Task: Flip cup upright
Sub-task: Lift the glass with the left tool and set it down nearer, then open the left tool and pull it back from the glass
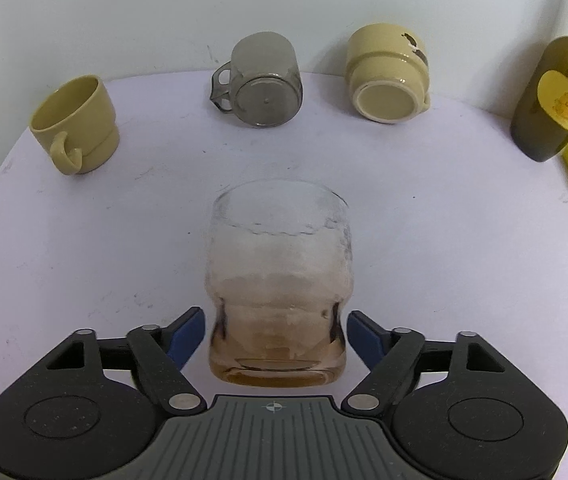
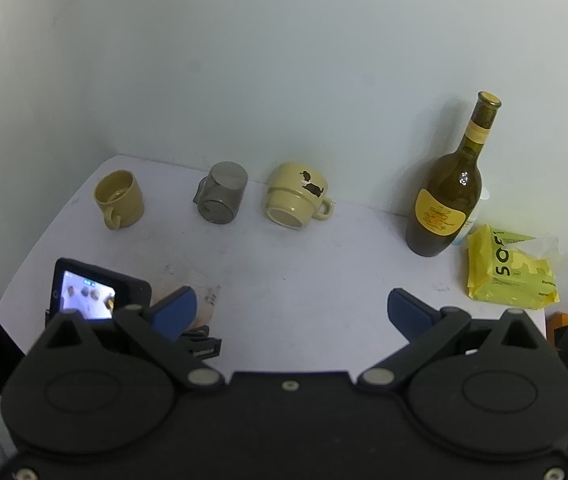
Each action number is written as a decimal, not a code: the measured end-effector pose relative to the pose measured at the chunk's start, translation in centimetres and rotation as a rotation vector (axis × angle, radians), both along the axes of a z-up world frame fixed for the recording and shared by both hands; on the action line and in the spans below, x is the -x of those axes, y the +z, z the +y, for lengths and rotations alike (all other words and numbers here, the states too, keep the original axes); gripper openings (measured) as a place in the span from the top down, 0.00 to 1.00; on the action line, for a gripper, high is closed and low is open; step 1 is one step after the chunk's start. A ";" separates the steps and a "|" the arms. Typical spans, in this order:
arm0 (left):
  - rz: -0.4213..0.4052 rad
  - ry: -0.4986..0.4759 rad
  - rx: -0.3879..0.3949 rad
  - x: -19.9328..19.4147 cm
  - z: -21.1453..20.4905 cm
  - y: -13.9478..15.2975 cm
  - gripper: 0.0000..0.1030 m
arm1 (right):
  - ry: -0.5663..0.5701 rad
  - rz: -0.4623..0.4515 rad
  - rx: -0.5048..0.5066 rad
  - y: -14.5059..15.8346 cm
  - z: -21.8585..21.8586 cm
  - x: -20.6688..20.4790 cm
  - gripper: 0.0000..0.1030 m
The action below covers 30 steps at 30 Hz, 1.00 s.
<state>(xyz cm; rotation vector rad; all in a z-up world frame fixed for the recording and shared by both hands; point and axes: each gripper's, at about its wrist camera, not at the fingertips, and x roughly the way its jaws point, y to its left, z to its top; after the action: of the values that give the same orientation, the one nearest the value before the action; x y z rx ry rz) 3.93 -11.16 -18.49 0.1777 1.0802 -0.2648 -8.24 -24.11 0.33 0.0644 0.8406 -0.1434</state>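
A clear glass tumbler with an amber-tinted base stands upright on the white table, between the fingers of my left gripper. The jaws are open, with a small gap on each side of the glass. At the back, a yellow mug stands upright, a grey translucent mug lies on its side, and a cream mug with a dog picture lies on its side. My right gripper is open and empty, held above the table's front. The tumbler is partly hidden behind its left finger.
A green wine bottle with a yellow label stands at the back right. A yellow tissue pack lies beside it. The left gripper's camera screen shows at the left of the right wrist view. The wall is close behind the mugs.
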 end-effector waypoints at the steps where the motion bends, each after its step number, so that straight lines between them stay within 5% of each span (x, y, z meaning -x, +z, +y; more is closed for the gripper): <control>1: 0.006 0.004 0.018 0.0 0.4 0.3 0.23 | 0.001 0.001 -0.001 0.0 0.0 -0.1 0.00; 15: 0.025 0.064 0.117 1.9 5.6 5.6 0.22 | 0.050 0.046 -0.033 -1.9 2.5 -3.4 0.00; 23: -0.027 0.289 0.096 3.8 15.8 8.8 0.15 | 0.124 0.039 -0.023 -5.0 5.2 -4.9 0.00; 26: 0.002 0.406 0.152 3.3 19.4 9.2 0.15 | 0.132 0.124 -0.056 -7.4 7.0 -6.5 0.03; 30: -0.024 0.436 0.161 3.1 21.4 10.2 0.15 | 0.141 0.198 -0.085 -10.1 9.5 -8.0 0.08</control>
<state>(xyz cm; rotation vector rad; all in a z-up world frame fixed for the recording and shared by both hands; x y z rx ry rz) 0.88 10.24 -8.34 -0.1981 1.0408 0.0439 -0.21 -14.64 -9.73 0.0715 1.0454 0.0197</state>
